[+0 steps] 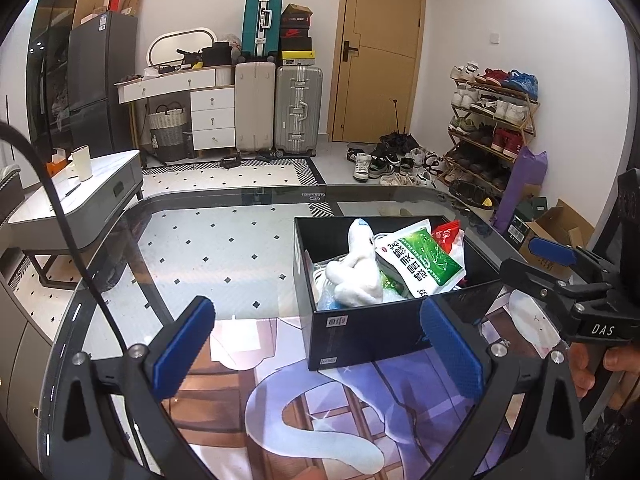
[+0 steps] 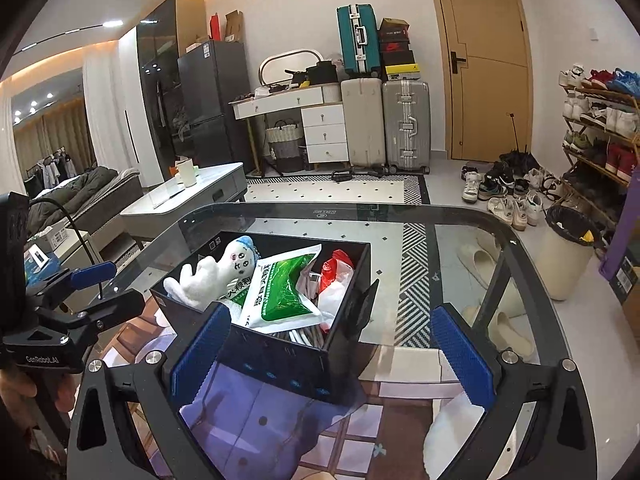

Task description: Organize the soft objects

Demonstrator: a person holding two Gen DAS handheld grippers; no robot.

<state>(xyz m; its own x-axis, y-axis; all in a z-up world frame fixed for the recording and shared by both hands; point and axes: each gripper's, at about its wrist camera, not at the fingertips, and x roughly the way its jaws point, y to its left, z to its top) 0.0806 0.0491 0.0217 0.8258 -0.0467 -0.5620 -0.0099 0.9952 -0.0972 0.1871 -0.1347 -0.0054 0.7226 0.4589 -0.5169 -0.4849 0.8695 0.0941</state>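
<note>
Left wrist view: left gripper [image 1: 316,344] spread wide, holding nothing, hovering near the black box [image 1: 360,332] on the glass table [image 1: 192,216]. Box holds a white plush toy [image 1: 356,272], a green-and-white packet [image 1: 420,260] and a red-and-white bag [image 1: 450,236]. Right gripper [image 2: 332,360] also spread, empty, its left finger in front of the box's near wall. Printed mat [image 2: 260,412] under the box
</note>
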